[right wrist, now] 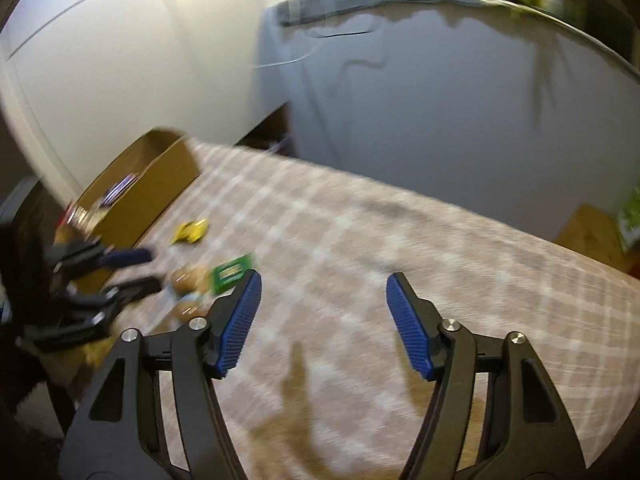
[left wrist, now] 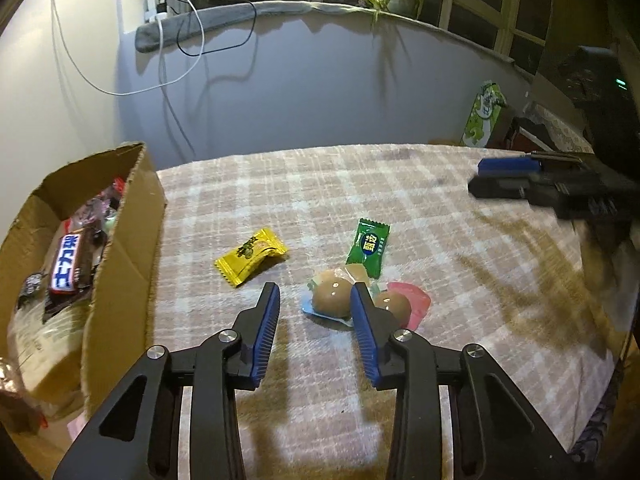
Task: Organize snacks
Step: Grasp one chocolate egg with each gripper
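1. Four loose snacks left on the checked tablecloth [left wrist: 400,208], middle of the left wrist view: yellow packet [left wrist: 252,256], green packet [left wrist: 368,248], two wrapped brown eggs [left wrist: 332,296].
2. Cardboard box [left wrist: 124,240] at left edge, already holding other snacks; likely the destination.
3. Left gripper [left wrist: 316,300] spread, pinching nothing, tips hovering near the closer egg.
4. Right gripper [right wrist: 324,284] spread wide over bare cloth, nothing between the pads.
5. Best done by centring the left gripper's pads either side of one egg only, lowering close to the cloth, then closing gently on the slippery wrap.
6. Worth keeping clear of the neighbouring egg and the pink wrapper [left wrist: 416,304] beside it.
7. Hard to read: second egg half hidden behind the right-hand pad; box bottom cut off at lower left; right wrist view heavily blurred, packets there only coloured smears.
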The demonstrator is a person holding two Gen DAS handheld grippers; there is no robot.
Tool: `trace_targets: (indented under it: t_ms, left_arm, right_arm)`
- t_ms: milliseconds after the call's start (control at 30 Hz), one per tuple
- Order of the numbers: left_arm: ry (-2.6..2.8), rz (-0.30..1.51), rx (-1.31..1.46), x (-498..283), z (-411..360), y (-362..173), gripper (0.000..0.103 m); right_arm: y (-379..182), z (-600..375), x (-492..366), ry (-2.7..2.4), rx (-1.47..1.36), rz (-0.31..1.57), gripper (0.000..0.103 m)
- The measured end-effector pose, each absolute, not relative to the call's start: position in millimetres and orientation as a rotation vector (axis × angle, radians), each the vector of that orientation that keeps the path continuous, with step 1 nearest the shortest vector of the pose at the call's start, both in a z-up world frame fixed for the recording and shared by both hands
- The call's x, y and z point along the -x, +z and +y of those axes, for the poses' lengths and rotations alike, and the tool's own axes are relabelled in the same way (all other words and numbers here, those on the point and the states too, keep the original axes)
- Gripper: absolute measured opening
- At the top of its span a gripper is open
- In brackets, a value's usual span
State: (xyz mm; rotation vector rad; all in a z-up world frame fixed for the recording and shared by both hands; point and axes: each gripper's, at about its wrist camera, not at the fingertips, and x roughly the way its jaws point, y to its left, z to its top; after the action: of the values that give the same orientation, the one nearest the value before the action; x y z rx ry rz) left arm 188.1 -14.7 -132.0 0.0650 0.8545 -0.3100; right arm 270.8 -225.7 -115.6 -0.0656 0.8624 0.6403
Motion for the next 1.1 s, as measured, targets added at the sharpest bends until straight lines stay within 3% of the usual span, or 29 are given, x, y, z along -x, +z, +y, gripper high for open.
trace_targets:
  t_ms: [267,367,400,567,667,1100]
  left_arm:
    - [-0.332,0.879,-0.066,-198,-21,-140,0.032]
    - [-0.339,0.882,-0.07,-200,-22,-141,0.032]
    - [-0.343,0.885,-0.073,-201,-22,-141,0.032]
    - [-0.352,0.896,-0.098,-201,-25,-147,0.032]
    - [-0.345,0.895,-0.086,-202,-22,-147,0.03]
    - [-0.321,0.895,-0.058,-201,-11,-147,0.029]
  right_arm:
    - [-127,-170,-231,0.831,0.226,0.866,0.061]
    - [-136,-158,-229,0.864,0.256,0.886,0.044]
    - [-139,-154,-229,0.871,0.262,0.893,0.043]
    - [-146,-142,-229,0.895,0.282,0.897,0.042]
    - [-148,-137,-228,0.896,0.308,0.888,0.035]
    - [-153,-118,-229,0.912,0.375,0.882,0.035]
